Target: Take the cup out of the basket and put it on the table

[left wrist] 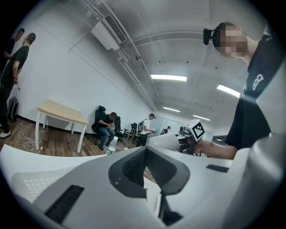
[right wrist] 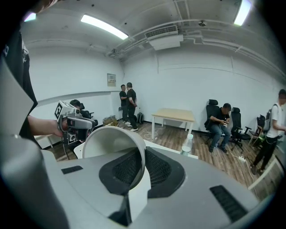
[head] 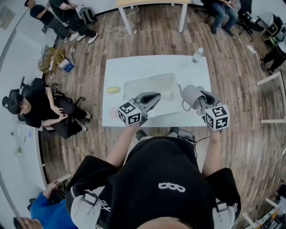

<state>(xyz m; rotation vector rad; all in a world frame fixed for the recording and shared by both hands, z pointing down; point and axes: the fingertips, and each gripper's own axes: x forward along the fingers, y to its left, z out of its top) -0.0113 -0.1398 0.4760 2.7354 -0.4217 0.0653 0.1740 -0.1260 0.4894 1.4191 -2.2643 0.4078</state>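
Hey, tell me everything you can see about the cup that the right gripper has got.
The cup is a plain pale grey mug, matte, ceramic by the look, with a loop handle. Its inside looks empty. The right gripper holds it by the rim, one wall pinched between the fingers, so it hangs tipped with its mouth turned sideways. It is out of the basket, just right of it, over the table. Nothing else touches it.

I saw a water bottle (head: 197, 55) well beyond the right gripper (head: 203, 95). A small yellow item (head: 113, 90) lay left of the left gripper (head: 155, 95), and a pink thing (head: 113, 113) sat left of its marker cube. Far past both were a wooden desk (head: 152, 2) and a white cable (head: 119, 31) on the floor. A seated person in black (head: 42, 109) was far left.
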